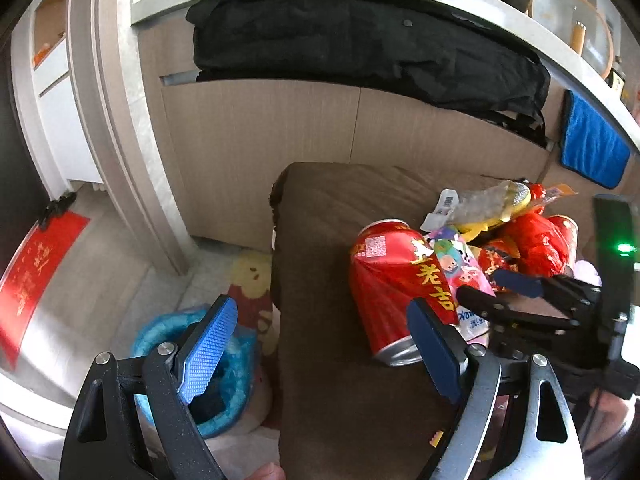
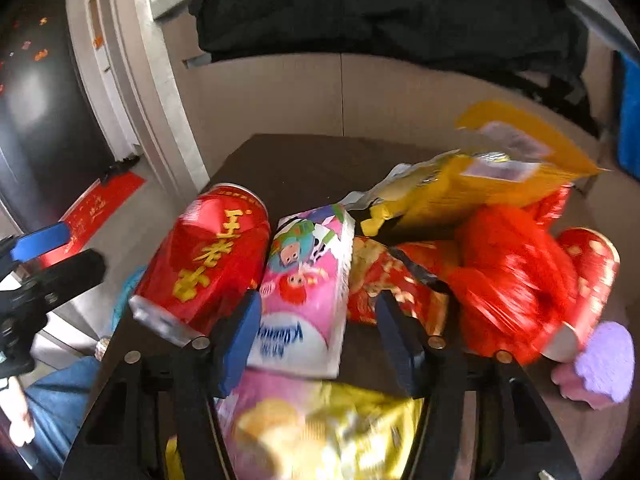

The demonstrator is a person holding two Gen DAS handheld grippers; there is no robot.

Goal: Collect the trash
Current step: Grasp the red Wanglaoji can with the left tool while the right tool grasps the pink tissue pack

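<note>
A dented red can (image 1: 394,288) lies on the brown stool (image 1: 320,240), also in the right wrist view (image 2: 208,260). Beside it lies a pink tissue pack (image 2: 308,292), which shows in the left wrist view too (image 1: 464,268). Behind are a red plastic bag (image 2: 512,276), a yellow wrapper (image 2: 480,184) and a second red can (image 2: 588,280). My left gripper (image 1: 324,344) is open, its right finger next to the can's bottom. My right gripper (image 2: 316,328) is open with its fingers either side of the tissue pack, above a yellow snack bag (image 2: 320,432).
A bin with a blue liner (image 1: 236,368) stands on the floor left of the stool. A wooden cabinet (image 1: 260,128) with black cloth (image 1: 360,40) draped over it is behind. A blue towel (image 1: 592,144) hangs at right. A purple and pink object (image 2: 600,364) lies at the right.
</note>
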